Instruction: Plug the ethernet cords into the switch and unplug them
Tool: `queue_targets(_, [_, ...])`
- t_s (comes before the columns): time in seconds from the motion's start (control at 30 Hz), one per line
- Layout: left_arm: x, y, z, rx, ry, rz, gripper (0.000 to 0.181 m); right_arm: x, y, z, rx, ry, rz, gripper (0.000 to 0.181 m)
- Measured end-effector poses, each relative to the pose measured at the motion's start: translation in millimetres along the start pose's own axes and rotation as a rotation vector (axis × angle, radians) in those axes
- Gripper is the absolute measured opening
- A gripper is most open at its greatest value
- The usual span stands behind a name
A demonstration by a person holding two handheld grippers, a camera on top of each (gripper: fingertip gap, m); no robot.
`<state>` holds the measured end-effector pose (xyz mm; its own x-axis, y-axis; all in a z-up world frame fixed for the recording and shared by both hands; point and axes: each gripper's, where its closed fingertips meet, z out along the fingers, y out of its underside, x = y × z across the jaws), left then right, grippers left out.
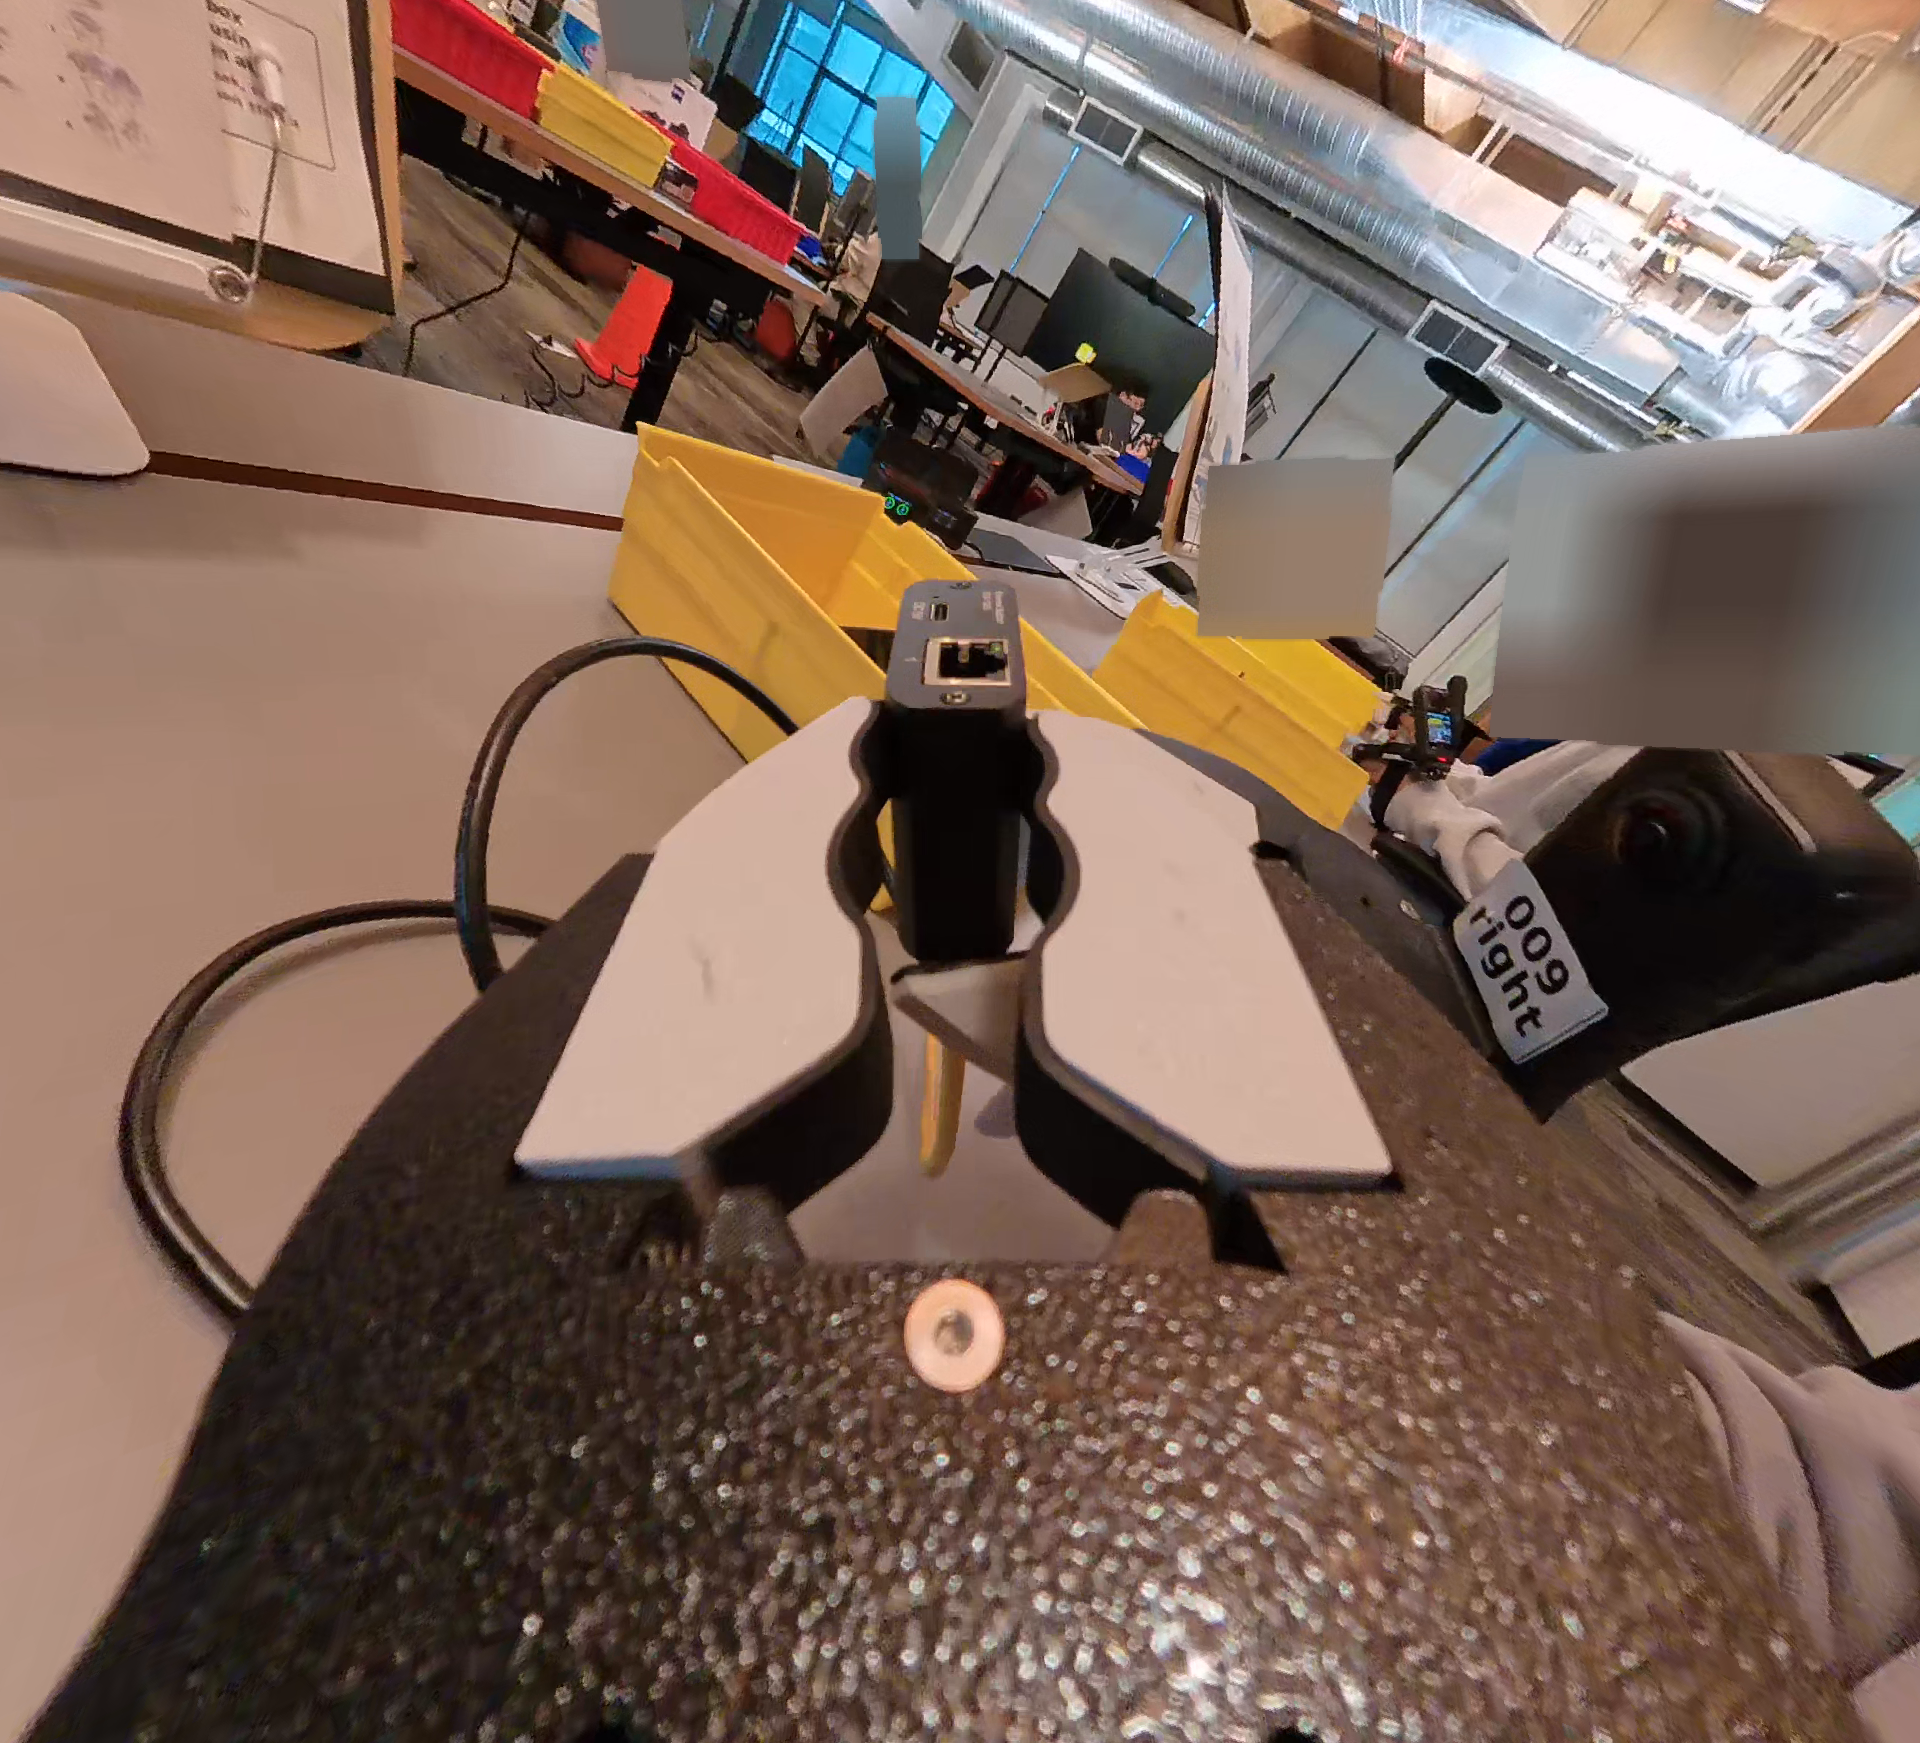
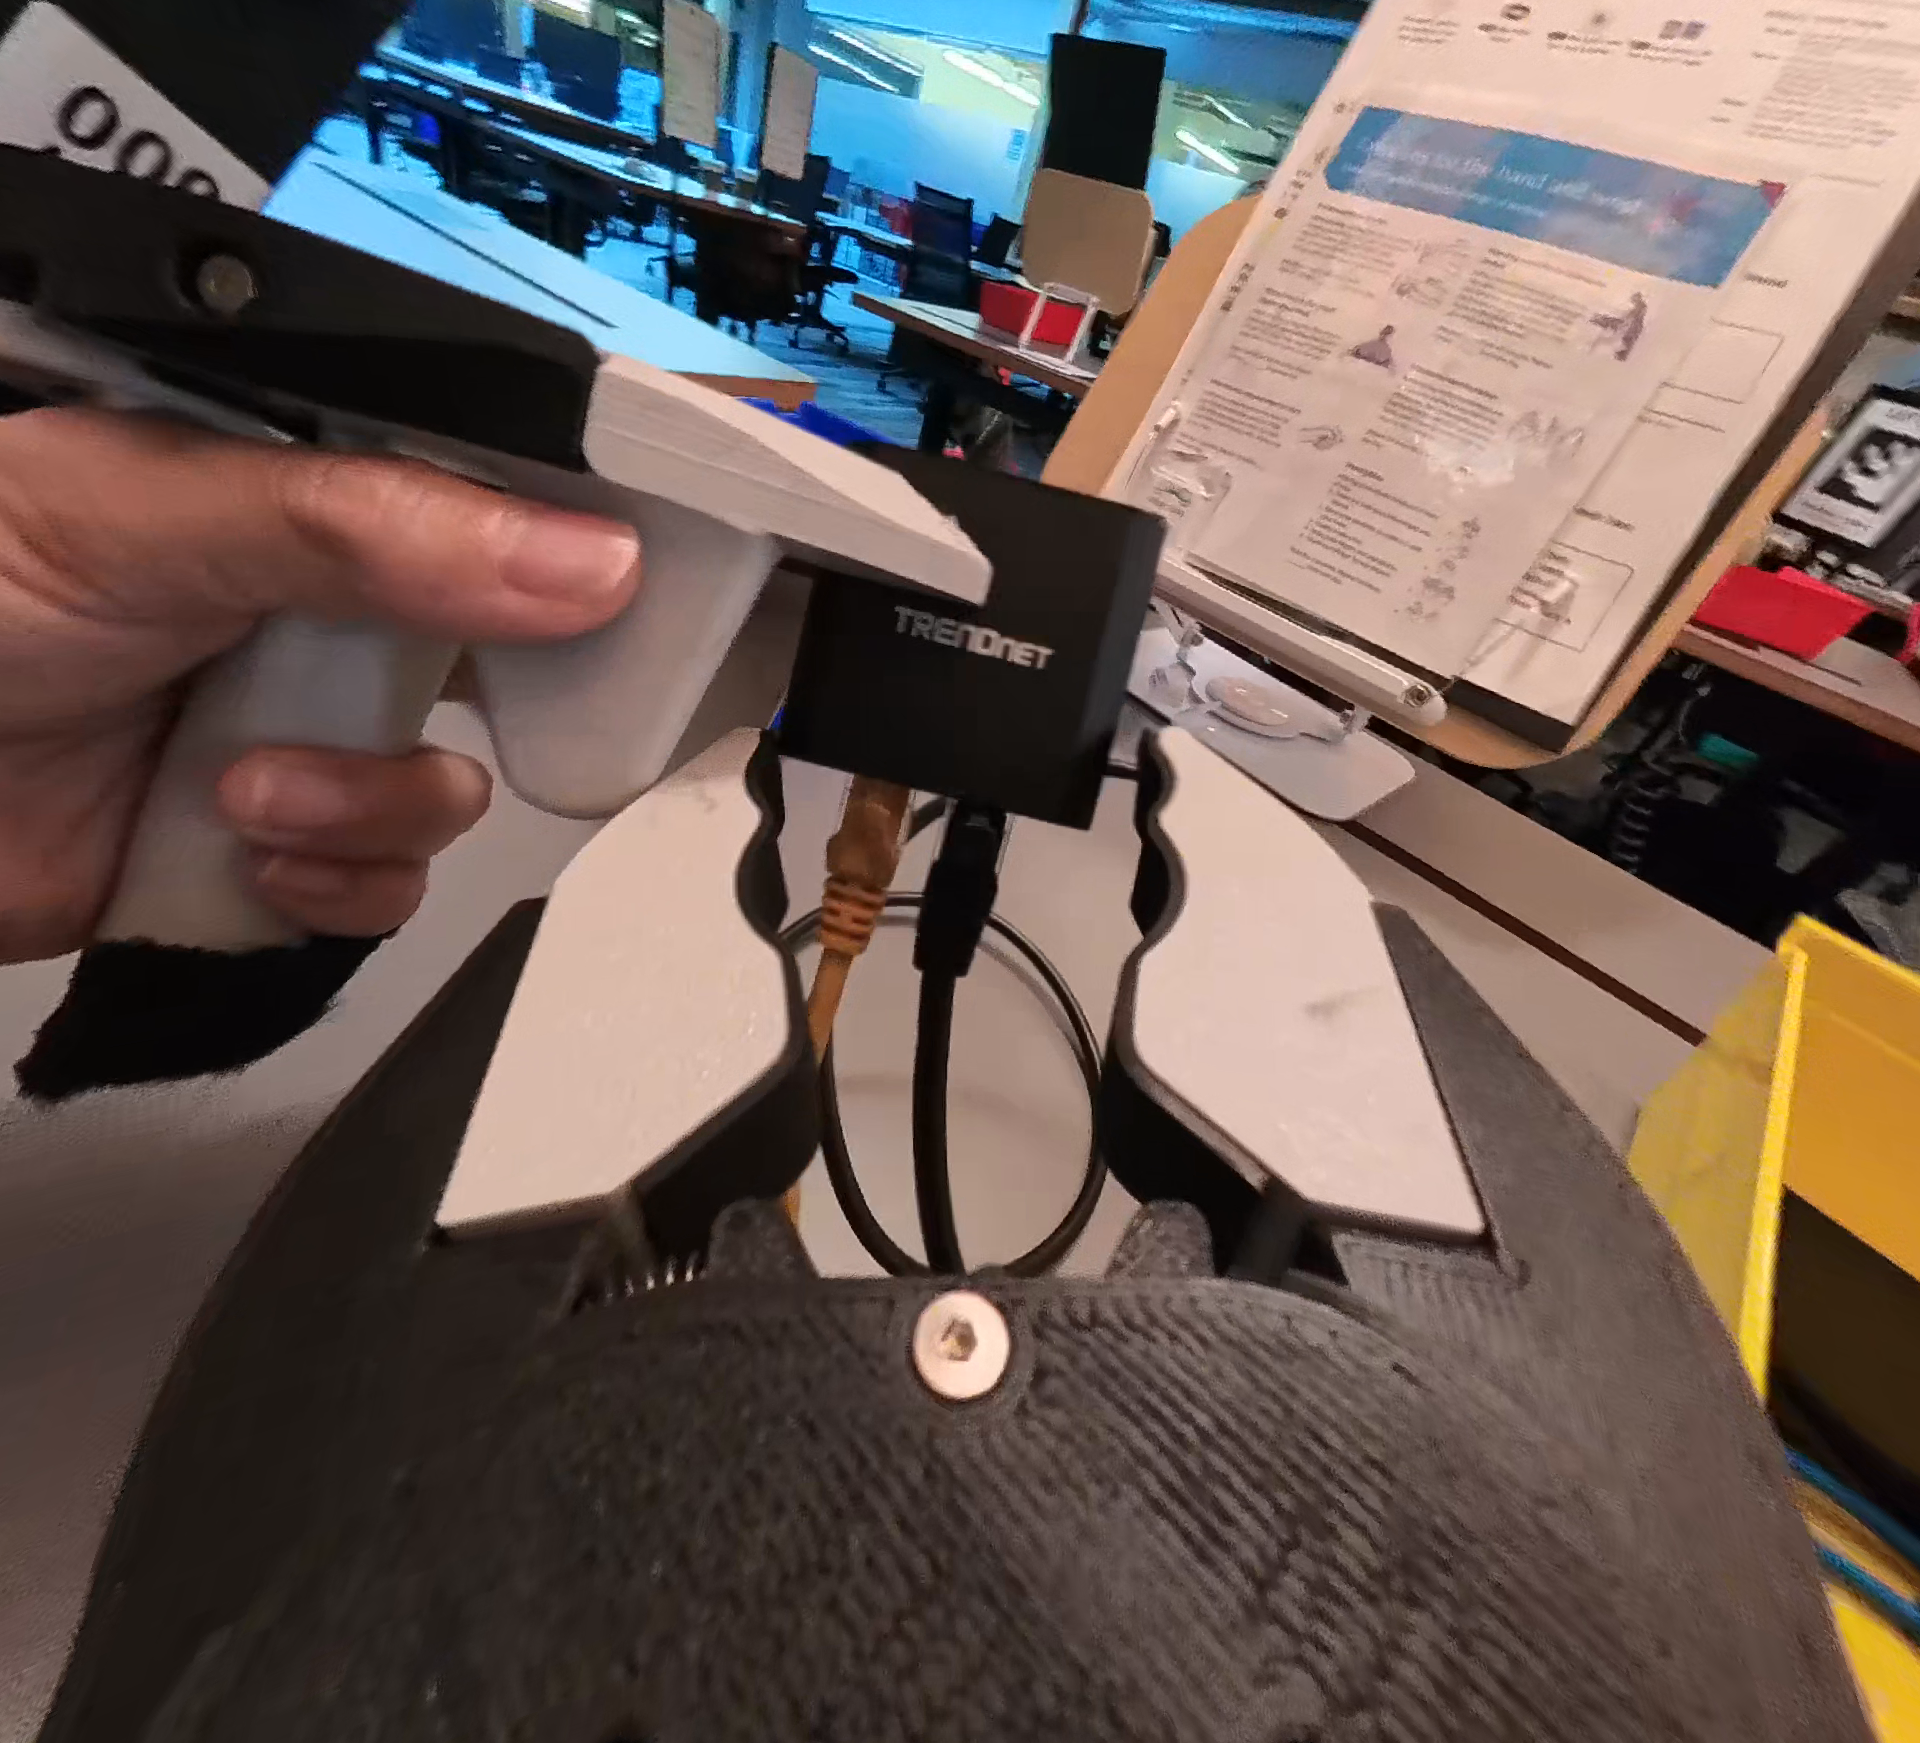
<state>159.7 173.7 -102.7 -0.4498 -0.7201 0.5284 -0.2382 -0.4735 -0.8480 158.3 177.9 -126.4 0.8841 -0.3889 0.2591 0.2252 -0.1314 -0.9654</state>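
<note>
My left gripper [image 1: 951, 820] is clamped on the small black switch [image 1: 956, 758], lifted clear of the table [image 1: 260, 706] at the centre of the left wrist view, one empty port facing up. In the right wrist view the switch [image 2: 966, 644] sits mid-frame with an orange ethernet cord [image 2: 857, 872] and a black cable [image 2: 951, 904] plugged into its underside. My right gripper [image 2: 951, 852] is spread wide around both — gripping nothing. The box looks light and rigid but smooth, so it may twist under a pull. I'd take the orange cord by its stiff boot, not the limp cable — the latch tab is likely fragile.
</note>
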Motion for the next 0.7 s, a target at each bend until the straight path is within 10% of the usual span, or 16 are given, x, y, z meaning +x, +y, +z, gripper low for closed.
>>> queue_targets(0.23, [15.4, 12.4, -10.6, -0.113, 0.157, 0.277, 0.028, -6.6, 1.3, -13.3, -0.003, -0.267, -0.113, 0.059])
queue_targets(0.33, [21.7, 14.6, -23.3, -0.186, 0.214, 0.589, 0.062, -18.7, 2.6, -30.7, -0.010, -0.431, -0.210, 0.059])
queue_targets(0.7, [0.2, 81.3, -57.9, -0.860, 0.273, 1.316, 0.074, -63.5, 31.3, -46.1, -0.249, -0.616, -0.615, 0.059])
